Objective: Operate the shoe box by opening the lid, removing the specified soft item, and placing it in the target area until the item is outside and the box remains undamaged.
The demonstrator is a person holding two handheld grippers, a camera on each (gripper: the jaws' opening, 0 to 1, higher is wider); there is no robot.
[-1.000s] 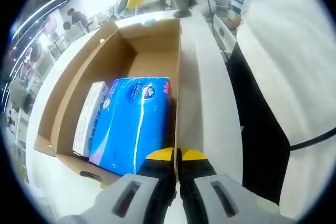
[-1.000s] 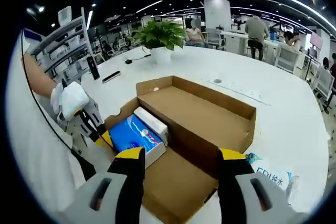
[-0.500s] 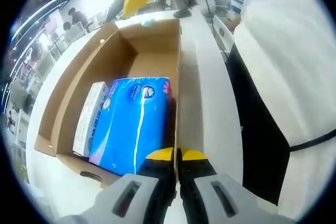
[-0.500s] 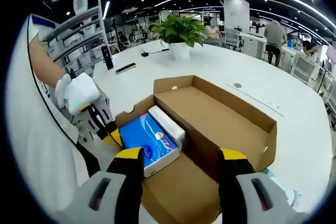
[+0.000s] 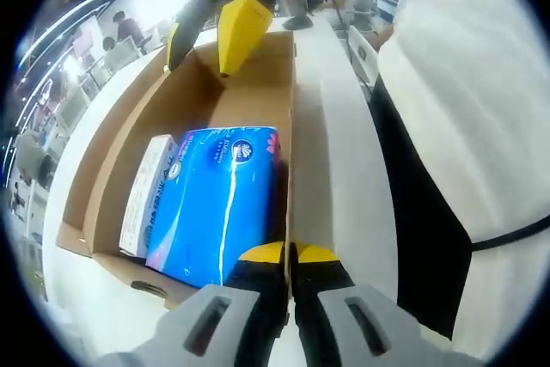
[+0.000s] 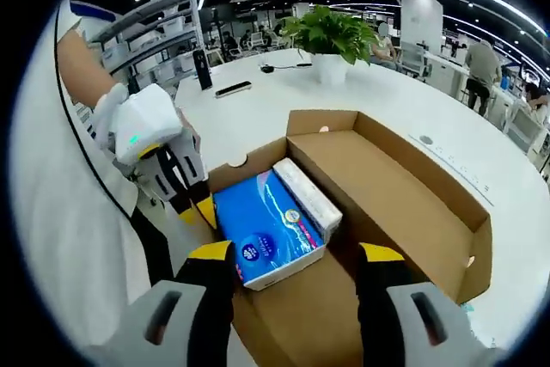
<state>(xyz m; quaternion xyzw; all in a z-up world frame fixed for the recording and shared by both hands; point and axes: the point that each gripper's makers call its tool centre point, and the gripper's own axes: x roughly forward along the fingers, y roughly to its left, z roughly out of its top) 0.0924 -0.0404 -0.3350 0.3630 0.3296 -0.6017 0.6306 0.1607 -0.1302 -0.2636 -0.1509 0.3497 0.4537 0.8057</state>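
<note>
Left hand-held gripper (image 5: pixel 290 253): jaws pinched together on the near side wall of the shoe box (image 5: pixel 290 109), yellow tips either side of the cardboard edge.
Right hand-held gripper (image 6: pixel 295 253): jaws spread wide, holding nothing, poised above the box's near end; its yellow tips also showed over the far end in the left gripper view.
Blue tissue pack (image 6: pixel 268 231): lay flat inside the box, against the gripped wall.
White packet (image 6: pixel 308 194): lay beside the blue pack, touching it.
Lid: already open.
Bench (image 6: pixel 258 113): white, carrying the box.
Potted plant (image 6: pixel 333 36): stood far back on the bench.
</note>
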